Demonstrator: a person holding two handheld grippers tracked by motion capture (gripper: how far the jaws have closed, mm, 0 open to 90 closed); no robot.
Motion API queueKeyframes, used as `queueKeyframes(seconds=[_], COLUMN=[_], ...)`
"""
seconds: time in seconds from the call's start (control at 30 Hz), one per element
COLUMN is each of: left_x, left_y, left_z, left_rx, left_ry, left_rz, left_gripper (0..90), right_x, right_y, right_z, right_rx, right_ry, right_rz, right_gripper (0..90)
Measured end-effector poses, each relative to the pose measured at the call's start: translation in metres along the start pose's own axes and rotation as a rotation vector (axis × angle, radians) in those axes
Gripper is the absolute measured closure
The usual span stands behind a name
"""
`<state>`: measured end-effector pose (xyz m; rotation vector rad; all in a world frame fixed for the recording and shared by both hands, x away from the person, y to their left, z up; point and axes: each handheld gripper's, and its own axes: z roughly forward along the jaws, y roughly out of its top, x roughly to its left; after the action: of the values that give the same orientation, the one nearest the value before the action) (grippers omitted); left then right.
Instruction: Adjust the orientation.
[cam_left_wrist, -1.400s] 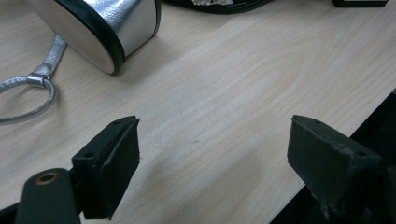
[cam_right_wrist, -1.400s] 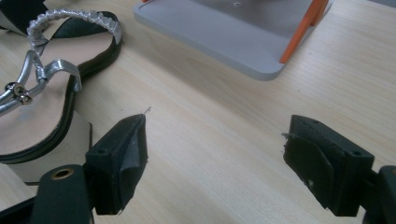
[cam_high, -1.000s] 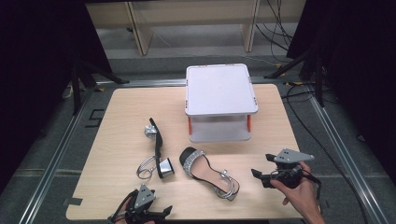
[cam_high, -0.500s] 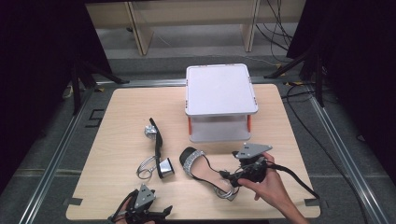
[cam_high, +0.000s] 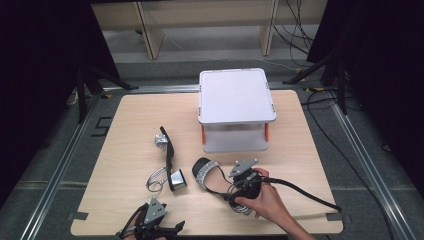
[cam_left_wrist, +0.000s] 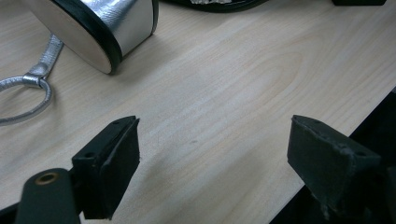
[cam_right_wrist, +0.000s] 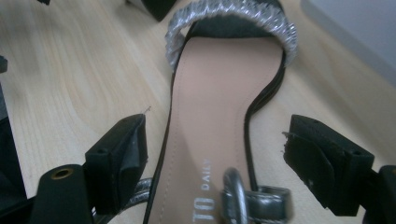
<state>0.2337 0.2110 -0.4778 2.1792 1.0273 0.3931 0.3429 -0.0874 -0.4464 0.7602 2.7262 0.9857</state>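
- Your right hand-held gripper (cam_right_wrist: 215, 154) stood with jaws apart astride the upright sandal (cam_right_wrist: 224, 116), apparently positioned to grasp it.
- Your left hand-held gripper (cam_left_wrist: 212, 163), jaws apart and empty, rested at the surface (cam_left_wrist: 233, 88) edge, probably in reserve.

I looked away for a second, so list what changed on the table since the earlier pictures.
The right gripper moved in from the table's right edge toward the middle and now sits over the upright sandal, its open jaws straddling the insole without closing on it. Nothing was taken hold of or let go. The left gripper, the sandal lying on its side and the white shelf stayed where they were.
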Motion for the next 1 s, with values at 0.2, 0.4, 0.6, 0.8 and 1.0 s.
queueKeyframes(seconds=[0.2, 0.4, 0.6, 0.8, 1.0], left_x=[-0.002, -0.001, 0.000, -0.002, -0.002], left_y=[0.000, 0.000, 0.001, 0.000, 0.000], left_z=[0.002, 0.001, -0.003, -0.001, -0.001], left_rx=[-0.019, -0.024, -0.016, -0.039, -0.035], left_ry=[0.008, 0.005, -0.003, 0.002, 0.004], left_rz=[-0.017, -0.011, 0.004, -0.017, -0.017], left_gripper=[16.4, 16.4, 16.4, 16.4, 16.4], right_x=[0.002, -0.002, -0.011, -0.023, -0.015], right_y=[-0.003, -0.004, -0.013, -0.026, -0.037], right_z=[0.011, 0.005, -0.006, -0.024, -0.031], right_rx=[0.051, 0.045, 0.070, 0.059, 0.057], right_ry=[0.016, 0.012, -0.002, -0.049, -0.094], right_rz=[0.006, 0.040, 0.064, 0.109, 0.164], right_gripper=[30.2, 39.0, 40.2, 41.9, 42.0])
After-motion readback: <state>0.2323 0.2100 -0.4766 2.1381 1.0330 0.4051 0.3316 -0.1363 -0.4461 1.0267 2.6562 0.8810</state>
